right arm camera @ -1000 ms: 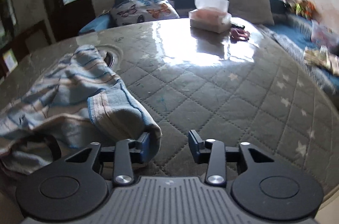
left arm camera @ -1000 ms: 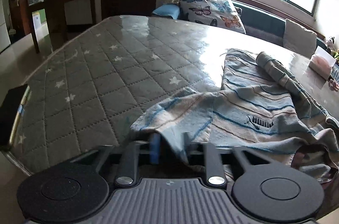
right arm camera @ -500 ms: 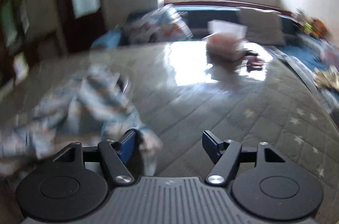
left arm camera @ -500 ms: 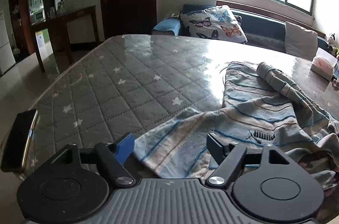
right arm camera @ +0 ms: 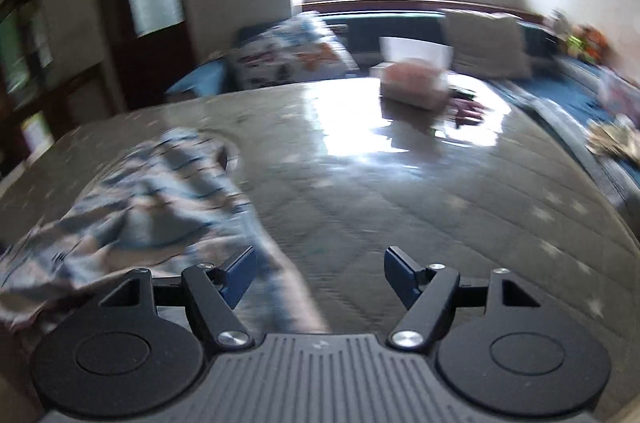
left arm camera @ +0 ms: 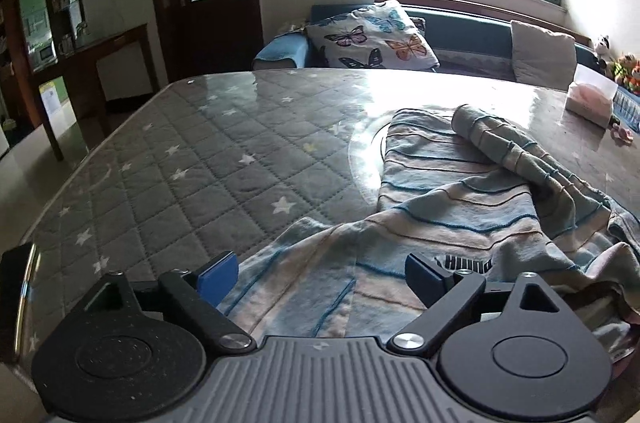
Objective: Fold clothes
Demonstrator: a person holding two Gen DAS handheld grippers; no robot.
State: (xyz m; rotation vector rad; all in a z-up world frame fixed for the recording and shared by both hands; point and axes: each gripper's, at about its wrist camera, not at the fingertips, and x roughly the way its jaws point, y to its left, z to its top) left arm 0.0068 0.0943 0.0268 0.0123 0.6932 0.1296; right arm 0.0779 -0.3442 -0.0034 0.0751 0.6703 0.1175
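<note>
A blue, pink and white striped garment [left arm camera: 452,219] lies crumpled on the grey quilted table [left arm camera: 208,151], with one sleeve [left arm camera: 504,143] rolled across its far side. My left gripper [left arm camera: 322,275] is open and empty, its jaws spread above the garment's near edge. In the blurred right wrist view the same garment [right arm camera: 160,199] lies at the left. My right gripper [right arm camera: 320,273] is open and empty, its left finger [right arm camera: 238,273] over the garment's edge.
A tissue box [left arm camera: 590,99] stands at the table's far right and also shows in the right wrist view [right arm camera: 416,83]. A butterfly pillow [left arm camera: 372,37] and a grey cushion [left arm camera: 542,51] rest on the sofa behind. A dark phone [left arm camera: 14,295] lies at the table's left corner.
My left gripper let go of the garment's edge, opened wide and lifted back. My right gripper opened wider and pulled up and away from the cloth, still moving.
</note>
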